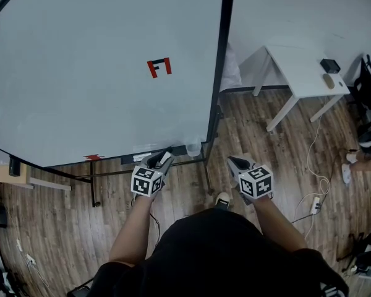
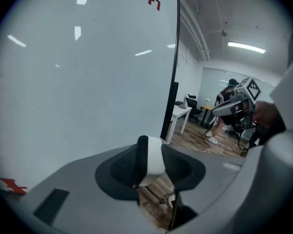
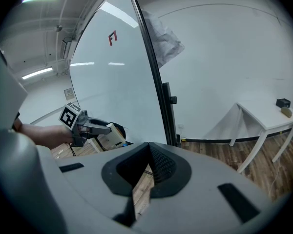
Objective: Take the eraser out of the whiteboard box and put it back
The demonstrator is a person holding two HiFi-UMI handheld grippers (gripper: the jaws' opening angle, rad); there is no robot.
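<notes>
So, where it's at: the eraser is out of the box and in the left gripper, held low in front of the whiteboard, near its bottom right corner.
Left grip: the fingers sit fairly wide apart but are clamped on the eraser, pale body to one side and dark felt to the other. It's a real hold, not just hovering around it.
Right gripper: fingers closed tip to tip with nothing in them, off to the side and well apart from the board.
Box: I reckon it's the small see-through tub at the board's lower edge by the black frame post, just beside the left gripper's tip. Can't tell from these shots how deep it is or what's inside.
Step in hand: looks like the put-back half, that's my guess.
How to do it well: line the eraser's long side up with the tub opening first and come in from above. Only let go once the eraser is properly down inside.
Watch out: the tub looks light, so a sideways nudge could tip it. The spare gripper could steady it if needed.
Also: the eraser pokes out past the fingers, so a bump on the frame post could twist it in the grip.
</notes>
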